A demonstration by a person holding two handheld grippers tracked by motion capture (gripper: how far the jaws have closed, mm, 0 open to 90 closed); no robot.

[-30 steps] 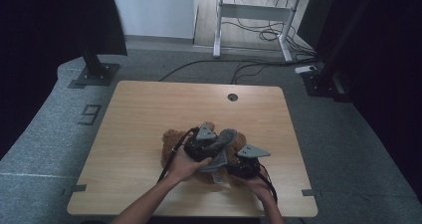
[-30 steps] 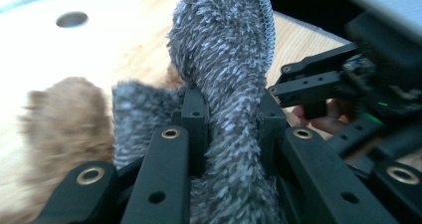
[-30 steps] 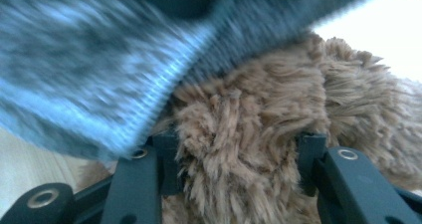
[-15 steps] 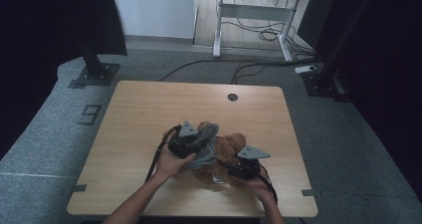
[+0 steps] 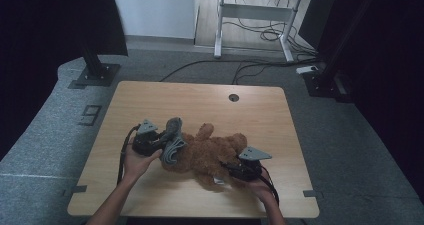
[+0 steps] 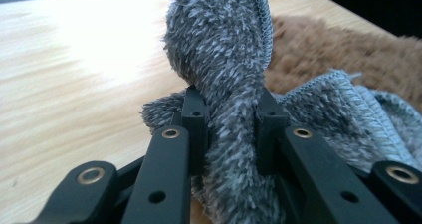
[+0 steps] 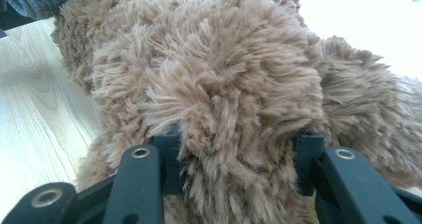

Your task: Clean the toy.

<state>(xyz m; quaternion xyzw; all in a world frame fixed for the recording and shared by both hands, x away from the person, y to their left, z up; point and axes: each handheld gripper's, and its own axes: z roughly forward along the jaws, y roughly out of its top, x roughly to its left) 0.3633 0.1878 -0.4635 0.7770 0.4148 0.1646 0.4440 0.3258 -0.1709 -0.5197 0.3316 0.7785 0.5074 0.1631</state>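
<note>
Work on the plush bear is showing as partway through. In the high view, the brown teddy bear is lying on the tabletop toward the near edge, a little right of the middle, with a grey fuzzy cloth bunched against its left end. The left gripper is sitting at that cloth, and the right gripper is pressing into the bear's near right side.

In the left gripper view, the fingers are pinching a thick fold of the grey cloth, which is standing up between them; part of it is draping over the bear's brown fur behind.

In the right gripper view, the fingers are clamping a tuft of the teddy bear, fur bulging between them.

Judging from this, the cloth is only partly off the bear: one end is lifting clear, while the rest is probably waiting to be drawn away.
</note>
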